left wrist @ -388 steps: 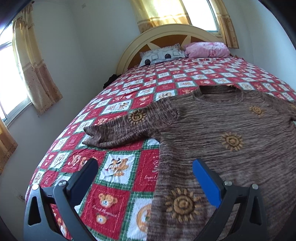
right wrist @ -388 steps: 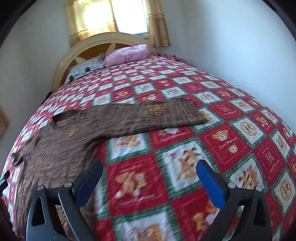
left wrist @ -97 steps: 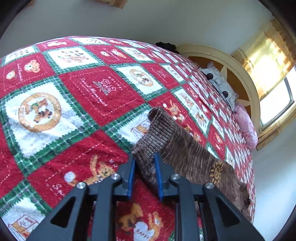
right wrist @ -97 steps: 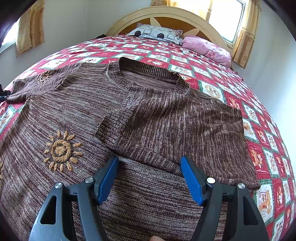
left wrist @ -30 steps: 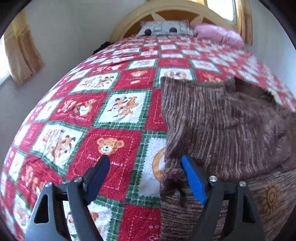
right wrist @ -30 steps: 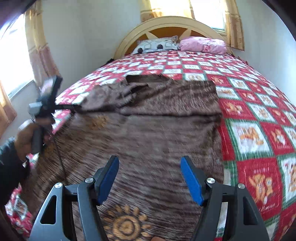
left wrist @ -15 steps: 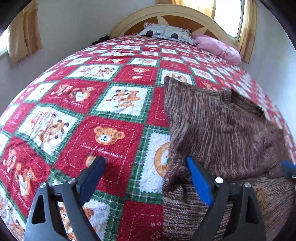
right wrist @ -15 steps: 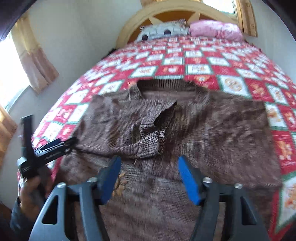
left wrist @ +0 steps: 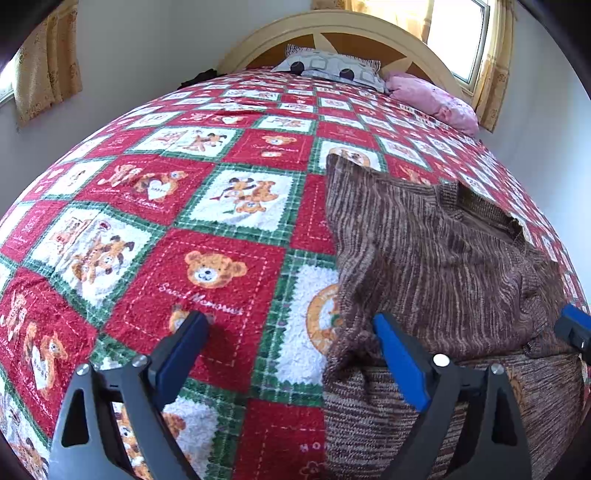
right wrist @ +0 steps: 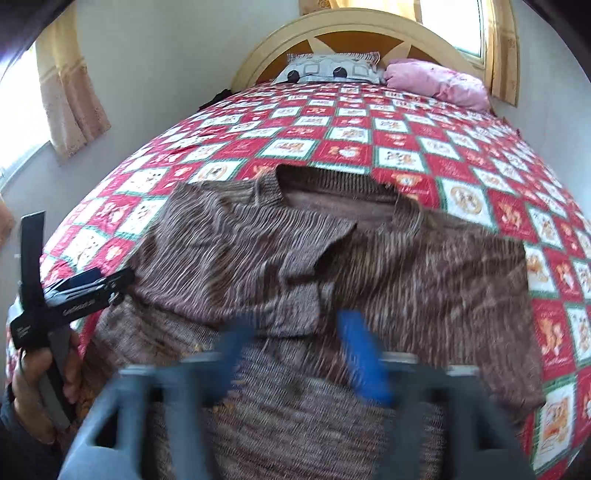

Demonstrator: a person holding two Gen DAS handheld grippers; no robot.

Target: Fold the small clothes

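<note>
A brown knitted sweater (right wrist: 424,280) lies flat on the bed, neck towards the headboard, both sleeves folded in across the chest. In the left wrist view the sweater (left wrist: 443,258) fills the right side, its left edge bunched. My left gripper (left wrist: 288,326) is open wide and straddles that edge, one finger on the bedspread and one over the knit. My right gripper (right wrist: 295,336) is blurred above the middle of the sweater, just short of the folded sleeve cuff (right wrist: 295,306). Its jaws are opening with nothing pinched between them. One of its blue fingertips (left wrist: 574,321) shows at the left view's right edge.
A red, green and white teddy-bear bedspread (left wrist: 207,273) covers the bed. A grey patterned pillow (left wrist: 332,70) and a pink pillow (left wrist: 432,99) lie against the cream headboard (right wrist: 351,33). A hand (right wrist: 37,373) holds the left gripper (right wrist: 122,277) at the bed's left side.
The right gripper has swung left across the sweater, from over the hem to over the folded cuffs, its jaws narrowing then widening. The left gripper's jaws opened a little more and it rolled slightly.
</note>
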